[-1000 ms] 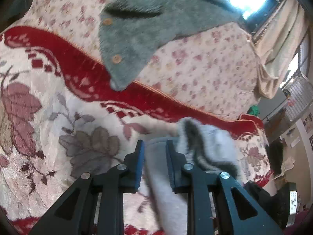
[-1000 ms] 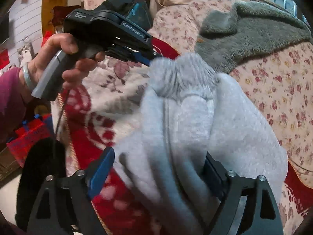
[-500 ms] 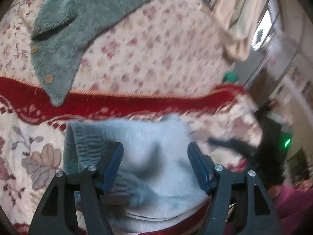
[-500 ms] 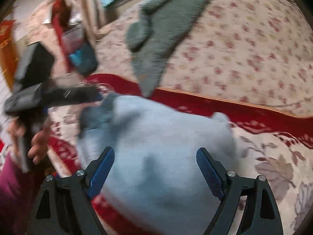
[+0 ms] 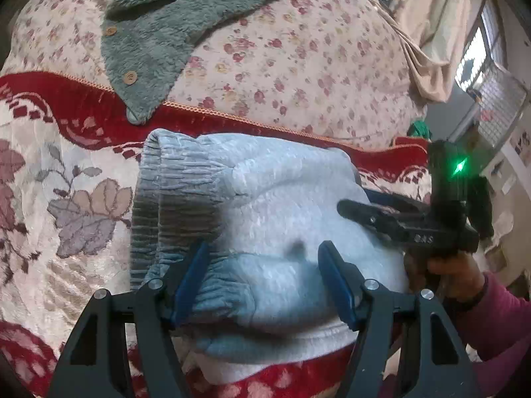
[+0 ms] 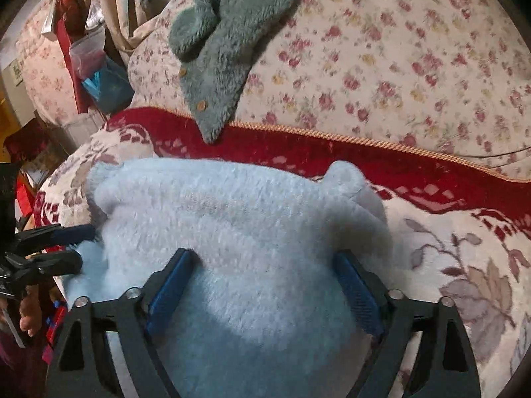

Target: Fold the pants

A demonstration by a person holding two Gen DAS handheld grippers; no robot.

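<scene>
Grey fleece pants [image 5: 282, 219] lie bunched in a folded mound on the red-and-cream floral blanket [image 5: 59, 199] of a bed, near the red border band [image 6: 332, 156]. Ribbed cuff [image 5: 172, 192] sits at the mound's left edge in the left wrist view. Left tool [image 5: 262, 275]: fingers spread wide on either side of the near edge of the mound, clamping nothing. Right tool [image 6: 262, 285]: likewise released, its blue pads [image 6: 356, 293] straddling the fleece; in the left wrist view it enters from the right, fingertips lying against the mound's right side. Open blanket remains to the left and right of the mound. Beyond the gold cord edging [image 6: 365, 139] rises a rose-print quilt [image 5: 298, 59], with a green-grey fuzzy cardigan [image 5: 159, 33] draped over it, its hem tip reaching the red band. Writing: raised characters on the right tool's body, not reliably legible.
</scene>
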